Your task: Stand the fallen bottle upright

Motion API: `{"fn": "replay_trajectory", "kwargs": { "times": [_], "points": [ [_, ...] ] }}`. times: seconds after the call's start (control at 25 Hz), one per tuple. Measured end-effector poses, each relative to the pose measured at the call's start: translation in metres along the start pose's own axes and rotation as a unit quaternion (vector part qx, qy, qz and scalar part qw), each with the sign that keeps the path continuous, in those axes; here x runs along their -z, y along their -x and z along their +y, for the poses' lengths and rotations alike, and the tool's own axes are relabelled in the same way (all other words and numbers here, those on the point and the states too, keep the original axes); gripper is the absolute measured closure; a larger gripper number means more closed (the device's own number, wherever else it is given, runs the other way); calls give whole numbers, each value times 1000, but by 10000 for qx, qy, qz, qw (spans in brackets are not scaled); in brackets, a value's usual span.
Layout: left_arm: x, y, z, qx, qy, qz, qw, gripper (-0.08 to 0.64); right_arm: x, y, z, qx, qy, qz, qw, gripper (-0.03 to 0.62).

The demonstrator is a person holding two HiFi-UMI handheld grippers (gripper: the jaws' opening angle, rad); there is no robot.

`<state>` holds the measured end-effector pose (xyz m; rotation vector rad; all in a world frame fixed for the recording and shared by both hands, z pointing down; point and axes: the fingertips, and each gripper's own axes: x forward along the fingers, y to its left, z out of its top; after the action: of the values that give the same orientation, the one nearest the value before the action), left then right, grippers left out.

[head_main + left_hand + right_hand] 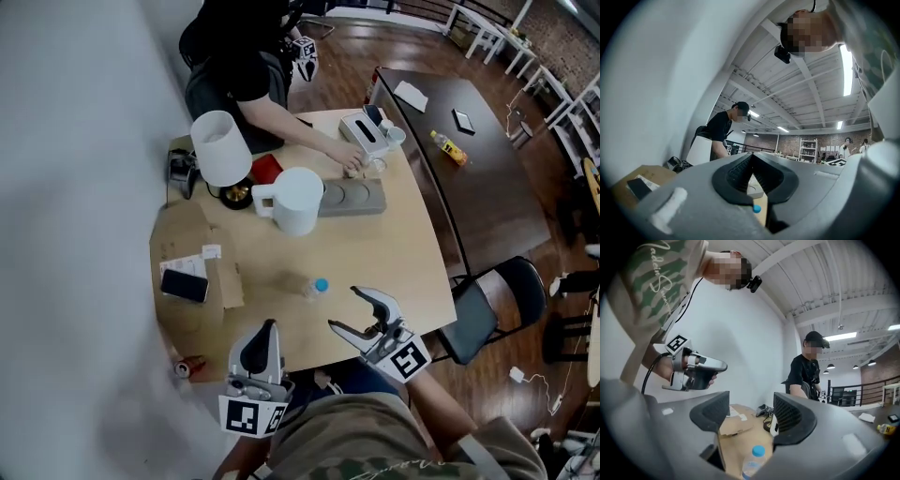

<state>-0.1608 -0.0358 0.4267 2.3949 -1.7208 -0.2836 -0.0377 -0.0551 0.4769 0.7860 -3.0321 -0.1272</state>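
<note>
A clear plastic bottle with a blue cap [312, 287] stands upright on the light wooden table [394, 253], in its near half. In the right gripper view the bottle [754, 461] shows low down, below the jaws. My right gripper [343, 308] is to the right of the bottle and nearer to me, raised off the table, open with nothing between its fingers [751, 401]. My left gripper [270, 325] hovers at the table's near edge, left of the bottle, its jaws shut on nothing [752, 157]. Only the blue cap [756, 209] peeps out under them.
A white jug [295, 200], a lamp with a white shade [221, 148] and a grey tray [352, 197] stand at the far side, where another person's hand [352, 161] reaches in. A phone [185, 284] lies on cardboard [192, 239] at left. A black chair [487, 305] stands right.
</note>
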Motion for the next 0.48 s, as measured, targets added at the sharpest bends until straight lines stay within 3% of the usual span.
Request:
{"fn": "replay_trajectory", "kwargs": {
  "times": [0.12, 0.24, 0.36, 0.48],
  "points": [
    [-4, 11, -8, -79, -75, -115, 9999, 556, -3, 8, 19, -199, 130, 48, 9997, 308],
    [-10, 23, -22, -184, -245, -248, 9992, 556, -17, 22, 20, -102, -238, -238, 9994, 313],
    [-4, 37, -45, -353, -326, -286, 9984, 557, -28, 47, 17, 12, -280, -437, 9986, 377],
    [5, 51, -78, -620, -616, -224, 9959, 557, -31, 76, 24, -220, -277, -449, 9984, 408]
  ]
}}
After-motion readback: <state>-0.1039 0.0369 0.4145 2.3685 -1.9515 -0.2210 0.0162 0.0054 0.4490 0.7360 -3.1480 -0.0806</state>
